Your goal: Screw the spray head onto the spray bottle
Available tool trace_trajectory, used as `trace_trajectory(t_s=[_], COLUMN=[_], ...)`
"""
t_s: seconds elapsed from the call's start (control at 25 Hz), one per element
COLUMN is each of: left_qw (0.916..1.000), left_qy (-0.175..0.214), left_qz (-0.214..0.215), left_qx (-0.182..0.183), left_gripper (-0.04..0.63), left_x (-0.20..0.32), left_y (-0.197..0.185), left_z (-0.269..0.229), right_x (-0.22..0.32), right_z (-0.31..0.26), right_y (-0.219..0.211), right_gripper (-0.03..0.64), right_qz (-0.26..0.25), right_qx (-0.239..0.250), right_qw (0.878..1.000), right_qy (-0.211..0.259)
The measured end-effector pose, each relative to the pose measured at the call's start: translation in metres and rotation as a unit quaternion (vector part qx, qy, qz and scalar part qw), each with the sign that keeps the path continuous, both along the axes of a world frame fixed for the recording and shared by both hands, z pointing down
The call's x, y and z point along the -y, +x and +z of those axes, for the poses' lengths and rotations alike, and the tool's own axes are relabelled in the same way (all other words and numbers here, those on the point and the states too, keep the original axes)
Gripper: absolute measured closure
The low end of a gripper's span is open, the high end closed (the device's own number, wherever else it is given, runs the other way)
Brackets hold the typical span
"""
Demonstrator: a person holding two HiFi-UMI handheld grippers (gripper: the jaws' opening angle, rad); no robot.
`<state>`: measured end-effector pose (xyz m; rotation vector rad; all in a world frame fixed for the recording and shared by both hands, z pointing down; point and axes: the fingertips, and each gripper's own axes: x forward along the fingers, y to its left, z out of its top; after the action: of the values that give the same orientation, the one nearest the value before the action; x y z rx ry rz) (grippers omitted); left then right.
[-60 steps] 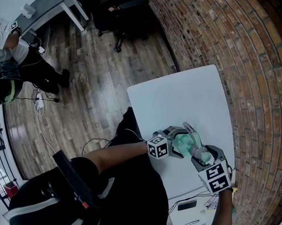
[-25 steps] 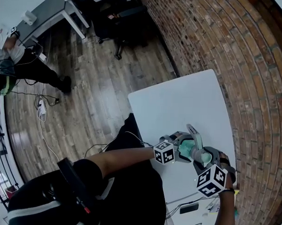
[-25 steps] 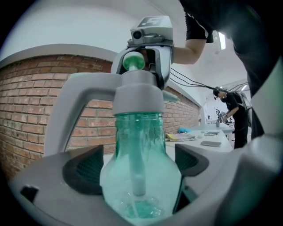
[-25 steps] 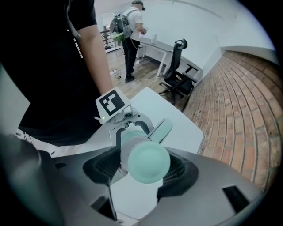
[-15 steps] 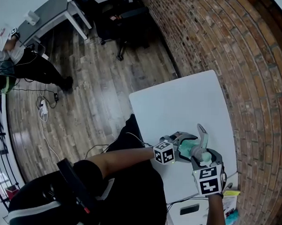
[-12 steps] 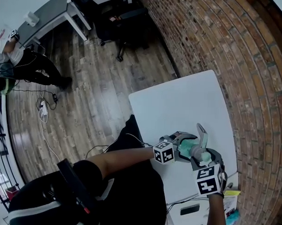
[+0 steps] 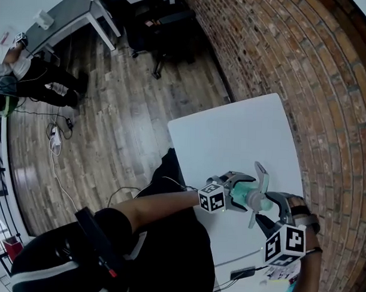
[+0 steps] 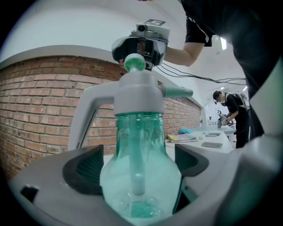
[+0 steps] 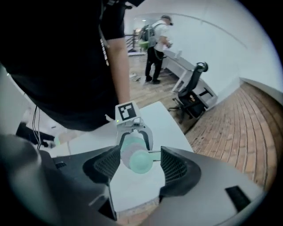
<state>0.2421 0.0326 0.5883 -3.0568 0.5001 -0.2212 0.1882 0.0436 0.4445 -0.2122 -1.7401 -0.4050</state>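
Tabletop (image 7: 231, 132): white.
My left gripper (image 8: 137, 176): clamped on bottle (image 8: 141, 132).
My right gripper (image 9: 139, 165): just released spray head (image 8: 139, 95), jaws wide; regrip likely.

The translucent green spray bottle (image 8: 140, 176) sits clamped by its body between the left gripper's (image 7: 238, 191) jaws. The grey spray head (image 8: 137, 95), topped by a green knob, sits on its neck, handle arching off one side.
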Motion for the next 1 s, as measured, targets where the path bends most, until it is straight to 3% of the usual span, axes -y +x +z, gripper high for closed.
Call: trace_trajectory(t_s=[0.08,0.2,0.4,0.6,0.8,1.0], left_qw=[1.0,1.0,1.0,1.0,0.9999,0.9999], left_qy=[0.001,0.001,0.0,-0.001,-0.001,-0.001], left_qz=[0.0,0.001,0.002,0.006,0.01,0.01], left_qx=[-0.001,-0.002,-0.004,-0.004,-0.005,-0.007], left_gripper=[0.092,0.092,0.092,0.092,0.092,0.092], left_x=[0.0,0.002,0.001,-0.002,-0.002,-0.002], left_y=[0.0,0.001,0.0,-0.002,-0.001,-0.001], left_z=[0.0,0.0,0.001,0.0,-0.001,-0.001], right_x=[-0.004,-0.005,0.0,-0.006,-0.006,-0.005], right_z=[0.01,0.026,0.038,0.043,0.057,0.059], right_y=[0.009,0.016,0.013,0.023,0.017,0.015], right_gripper=[0.345,0.345,0.344,0.344,0.344,0.344], right_qz=[-0.071,-0.167,-0.257,-0.274,-0.278,-0.211], right_qx=[-0.052,-0.106,-0.133,-0.161,-0.145,-0.126], right_qw=[0.996,0.98,0.956,0.948,0.948,0.969], right_qy=[0.01,0.033,0.055,0.031,0.044,0.024])
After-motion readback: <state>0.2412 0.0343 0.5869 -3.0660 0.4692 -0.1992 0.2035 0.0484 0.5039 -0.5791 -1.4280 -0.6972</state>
